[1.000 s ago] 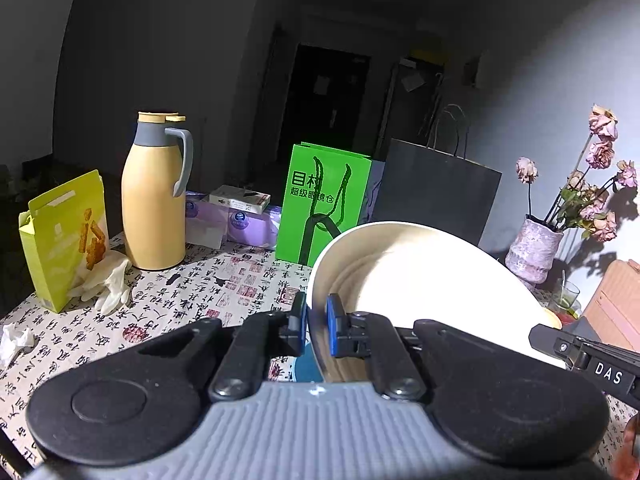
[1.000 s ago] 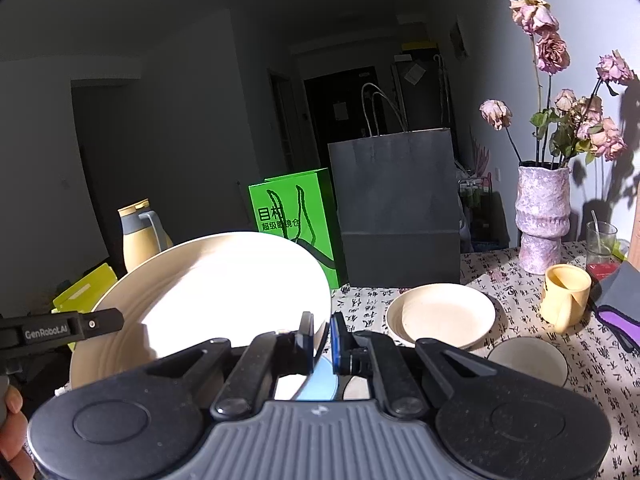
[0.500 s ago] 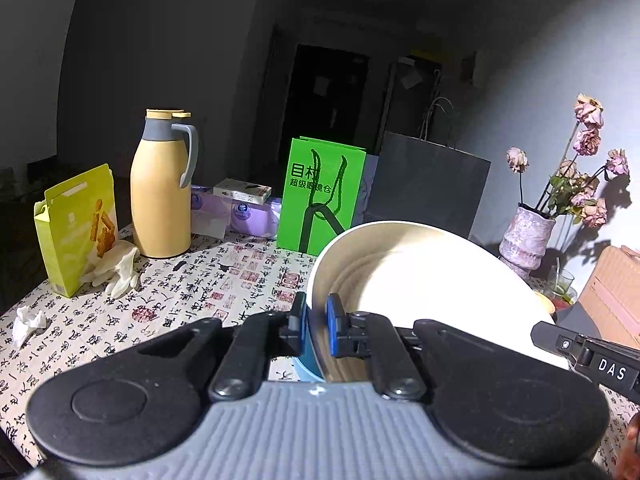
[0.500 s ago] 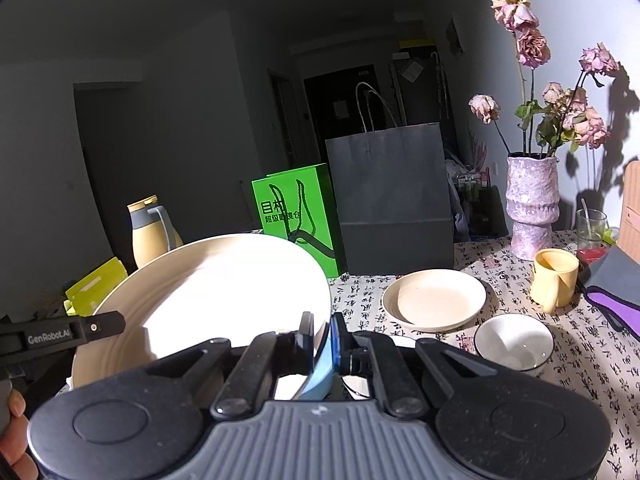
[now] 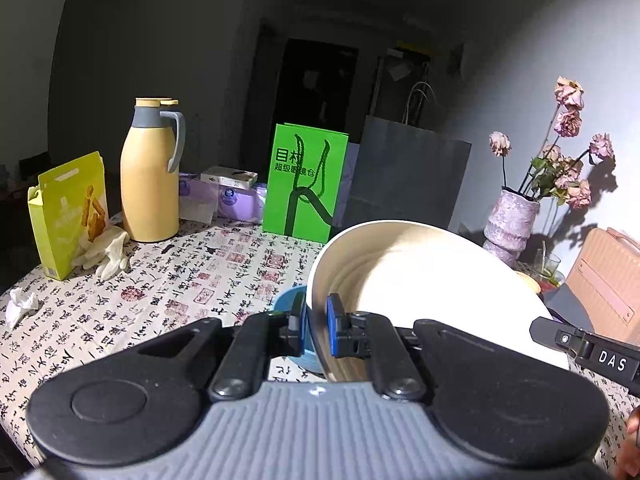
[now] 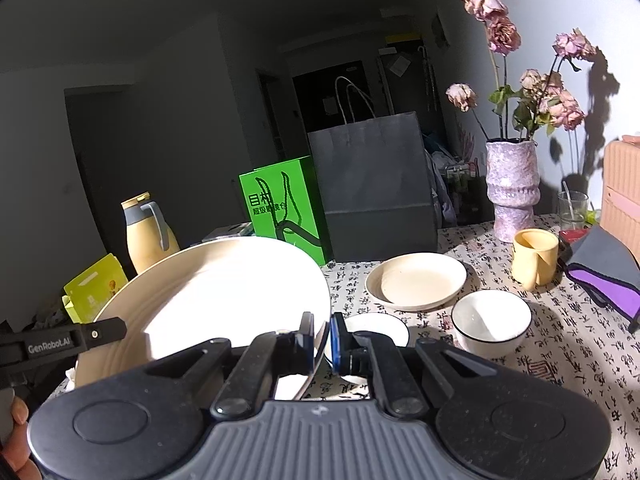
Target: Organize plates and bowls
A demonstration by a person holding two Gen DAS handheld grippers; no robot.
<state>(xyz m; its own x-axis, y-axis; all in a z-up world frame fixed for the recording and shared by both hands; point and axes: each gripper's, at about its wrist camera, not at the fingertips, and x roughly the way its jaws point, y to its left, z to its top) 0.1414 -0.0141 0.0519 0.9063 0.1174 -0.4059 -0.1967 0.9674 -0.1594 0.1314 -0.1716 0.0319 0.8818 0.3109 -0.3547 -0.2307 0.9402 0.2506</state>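
A large cream plate [image 5: 420,280] hangs tilted above the table, held at two opposite rims. My left gripper [image 5: 316,320] is shut on its left rim. My right gripper [image 6: 322,340] is shut on the right rim of the same plate [image 6: 220,292]. A blue bowl [image 5: 288,304] shows just below the left fingers, mostly hidden. On the table to the right lie a smaller cream plate [image 6: 416,280], a white bowl [image 6: 492,320] and a second white bowl [image 6: 376,330] partly behind my right fingers.
A patterned tablecloth [image 5: 160,280] covers the table. At the back stand a yellow thermos [image 5: 150,172], a green bag [image 5: 306,192], a grey paper bag [image 6: 372,192] and a flower vase [image 6: 512,188]. A yellow mug [image 6: 536,256] and a snack box [image 5: 68,212] sit at the sides.
Both grippers have drawn back with the large plate still gripped between them. The back objects look smaller, and the white bowls have come into the right wrist view.
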